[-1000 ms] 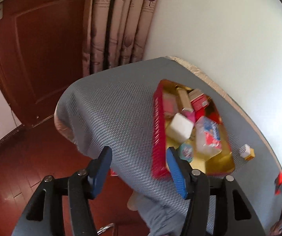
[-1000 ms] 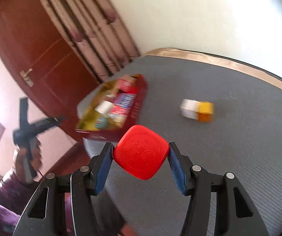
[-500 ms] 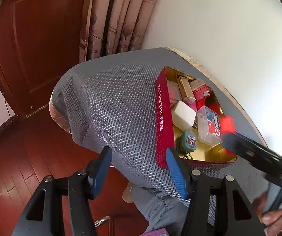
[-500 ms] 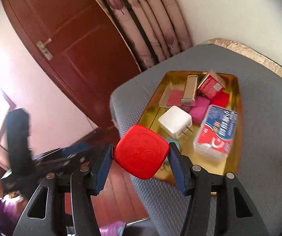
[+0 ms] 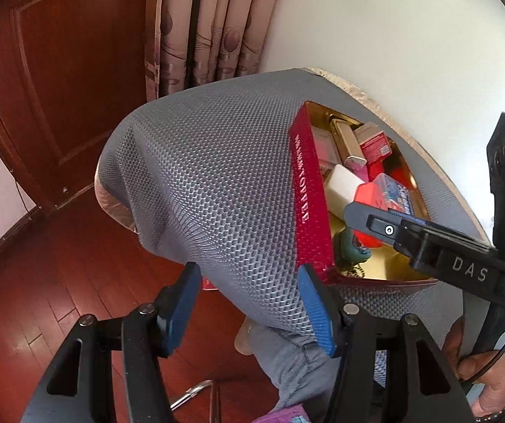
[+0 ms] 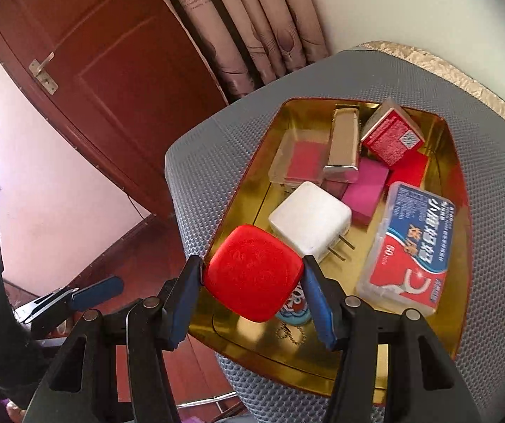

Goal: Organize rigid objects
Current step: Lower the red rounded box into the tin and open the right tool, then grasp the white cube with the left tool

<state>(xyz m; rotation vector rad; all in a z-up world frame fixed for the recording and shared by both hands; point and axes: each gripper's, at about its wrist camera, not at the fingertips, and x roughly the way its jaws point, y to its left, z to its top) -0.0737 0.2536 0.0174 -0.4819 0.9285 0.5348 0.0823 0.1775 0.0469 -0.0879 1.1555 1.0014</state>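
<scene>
My right gripper (image 6: 252, 290) is shut on a red rounded square box (image 6: 254, 276) and holds it over the near left corner of a gold-lined red tin (image 6: 241, 204). The tin holds a white charger (image 6: 310, 225), a floss pick box (image 6: 411, 246), a gold lighter (image 6: 344, 144), a red carton (image 6: 391, 135), pink and red blocks and a small round charm (image 6: 293, 312). My left gripper (image 5: 248, 308) is open and empty, at the table's near edge beside the tin's red wall (image 5: 305, 190). The right gripper (image 5: 428, 243) with the red box (image 5: 368, 194) shows there over the tin.
The tin sits on a table under a grey mesh cloth (image 5: 217, 176). A brown door (image 6: 111, 70) and patterned curtains (image 5: 210, 24) stand behind, a white wall to the right. Red wooden floor (image 5: 41, 282) lies below the table's edge.
My right gripper carried the red box from over the open table to above the tin's near left corner. My left gripper moved closer to the table edge, still open.
</scene>
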